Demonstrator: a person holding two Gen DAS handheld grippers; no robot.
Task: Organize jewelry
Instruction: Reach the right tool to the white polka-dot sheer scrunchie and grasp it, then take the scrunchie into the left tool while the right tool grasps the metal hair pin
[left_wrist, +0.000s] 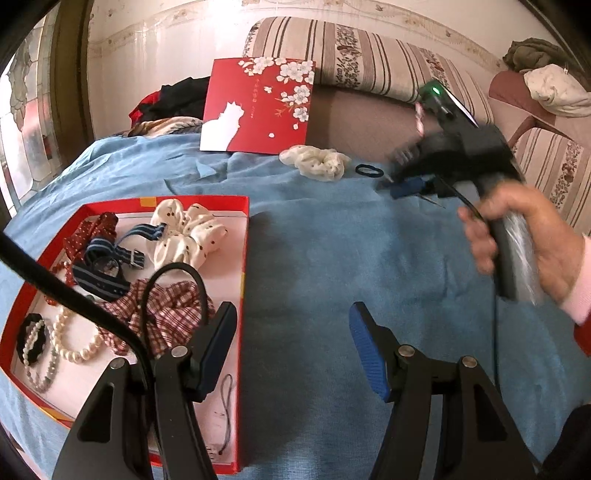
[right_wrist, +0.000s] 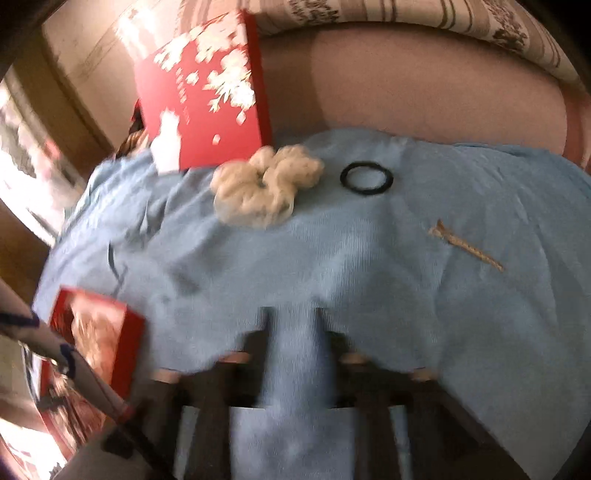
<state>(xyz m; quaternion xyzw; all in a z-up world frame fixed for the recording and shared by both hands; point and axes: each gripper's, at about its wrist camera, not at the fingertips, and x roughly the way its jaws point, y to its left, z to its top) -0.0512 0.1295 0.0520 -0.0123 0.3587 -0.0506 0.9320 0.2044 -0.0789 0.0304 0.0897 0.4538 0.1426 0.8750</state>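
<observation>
Blue cloth (left_wrist: 314, 258) covers the bed in front of you, with a striped, flowered sofa back (left_wrist: 369, 59) behind it. Item one: red box (left_wrist: 243, 277), open, at the cloth's near left edge, holding a white dotted scrunchie (left_wrist: 188, 236), a red dotted band (left_wrist: 92, 229), a navy striped strap (left_wrist: 107, 273), a plaid scrunchie (left_wrist: 166, 310), a pearl string (left_wrist: 74, 343) and a black beaded tie (left_wrist: 31, 339). Item two: red blossom-printed lid (left_wrist: 258, 107), propped upright at the far edge. Item three: cream scrunchie (right_wrist: 266, 192), loose on the cloth just beside the lid's foot. Item four: black hair tie (right_wrist: 366, 178), near that scrunchie's right. Item five: thin gold hairpin (right_wrist: 465, 245), lying apart toward the right edge. Your left gripper (left_wrist: 293, 350) hangs beside the box's right wall, jaws spread wide, holding nothing. Your right gripper (right_wrist: 293, 325), blurred, hovers over bare cloth short of the loose pieces, fingers parted with only cloth between them.
</observation>
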